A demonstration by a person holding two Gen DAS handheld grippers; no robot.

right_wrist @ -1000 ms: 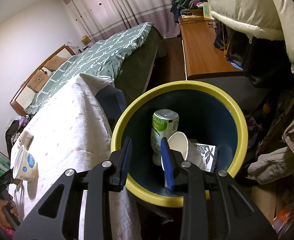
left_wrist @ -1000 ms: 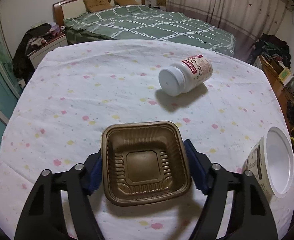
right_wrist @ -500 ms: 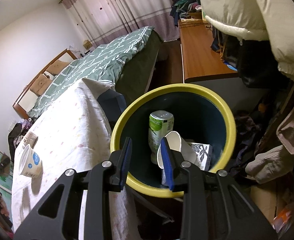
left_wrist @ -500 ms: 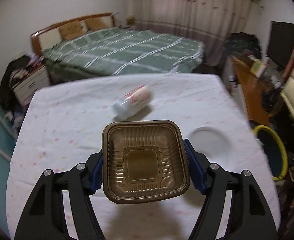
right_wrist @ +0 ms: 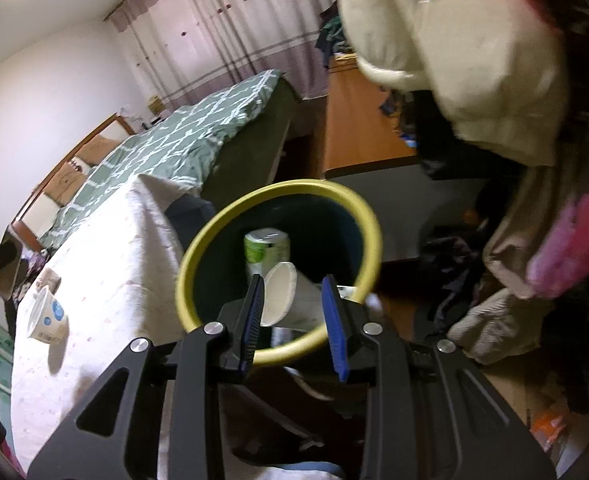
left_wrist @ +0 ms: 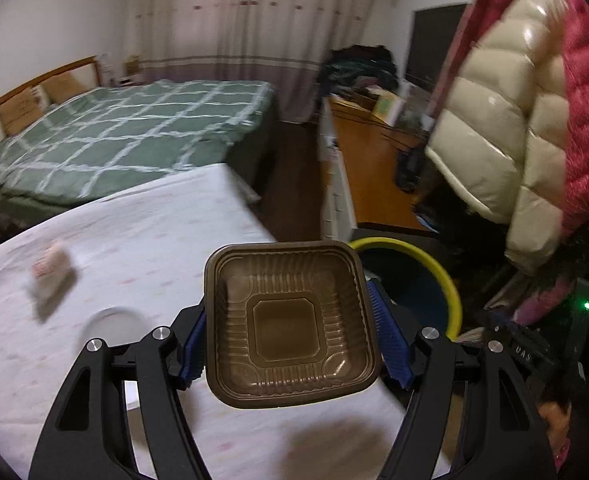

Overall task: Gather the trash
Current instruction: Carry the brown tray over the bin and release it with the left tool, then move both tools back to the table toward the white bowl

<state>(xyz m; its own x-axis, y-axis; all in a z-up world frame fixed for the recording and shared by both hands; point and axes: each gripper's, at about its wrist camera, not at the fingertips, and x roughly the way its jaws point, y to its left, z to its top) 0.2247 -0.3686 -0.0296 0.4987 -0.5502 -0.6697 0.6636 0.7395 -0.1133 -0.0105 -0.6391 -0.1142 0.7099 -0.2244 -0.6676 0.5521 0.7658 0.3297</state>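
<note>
Two tools in view. Left tool [left_wrist: 290, 338] clamps a brown plastic tray [left_wrist: 290, 320] by its two sides, held above the table [left_wrist: 142, 240] at its edge nearest the yellow-rimmed bin [left_wrist: 434, 264]. Right tool [right_wrist: 294, 320] part open, nothing between its pads, over the bin's near rim; a white cup [right_wrist: 282, 298] and green-labelled can [right_wrist: 264, 250] lie inside the bin. Paper cup [right_wrist: 46, 316] on its side near the table's far edge.

bin [right_wrist: 368, 216] mouth open, jackets [right_wrist: 454, 80] overhanging, table [right_wrist: 114, 264] alongside
</note>
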